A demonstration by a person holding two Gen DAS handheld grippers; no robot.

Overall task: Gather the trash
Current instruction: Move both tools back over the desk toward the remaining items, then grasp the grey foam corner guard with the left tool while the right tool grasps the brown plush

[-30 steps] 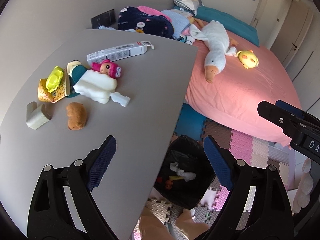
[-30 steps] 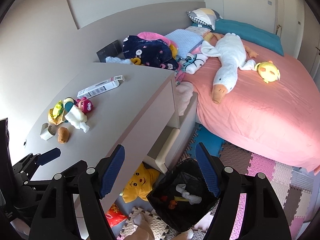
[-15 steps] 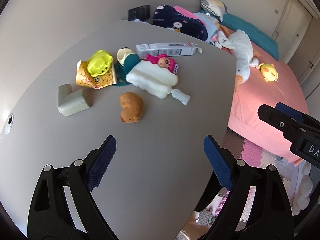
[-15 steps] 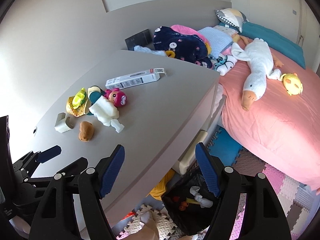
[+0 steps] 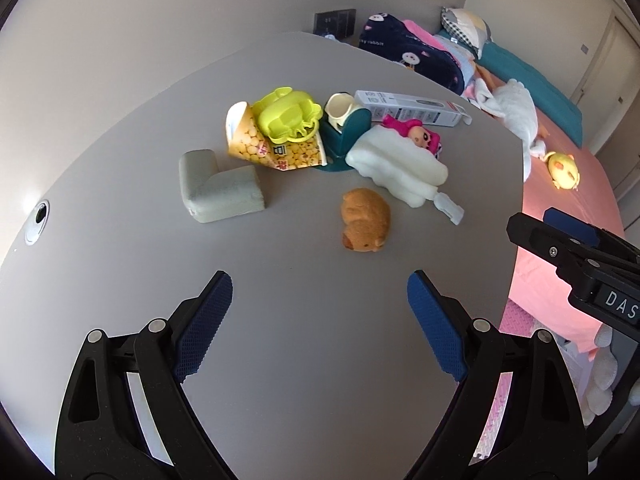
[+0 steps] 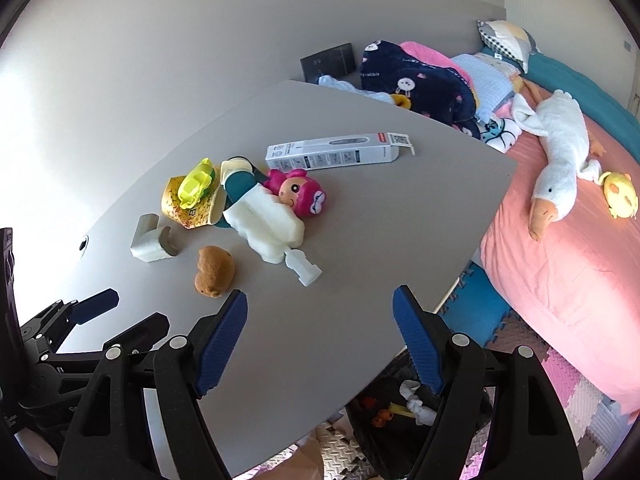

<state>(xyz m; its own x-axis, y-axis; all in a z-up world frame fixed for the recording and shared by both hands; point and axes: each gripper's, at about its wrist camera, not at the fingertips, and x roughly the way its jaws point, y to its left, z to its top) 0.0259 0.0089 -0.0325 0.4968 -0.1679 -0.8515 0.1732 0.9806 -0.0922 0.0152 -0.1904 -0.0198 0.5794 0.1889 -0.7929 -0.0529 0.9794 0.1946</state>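
White carton (image 6: 332, 152) lies flat, flap toward bed (image 6: 560, 264); both jaws spread, right widening.

Grey desk (image 6: 360, 260) against a pale wall, with a round cable hole (image 5: 38, 222) near its left edge. Dark wall panel (image 6: 328, 60) just behind the far corner. To the right, a bed (image 6: 560, 280) in pink sheeting. On it: a white goose plush (image 6: 560, 160) lying head-down toward the near edge, a yellow chick plush (image 6: 619, 194) just beside it, a navy blanket (image 6: 416, 80) heaped at the head end, and a checked pillow (image 6: 506, 38) farther back. Below the bed, foam floor mats (image 6: 560, 372) in pink, blue and white.
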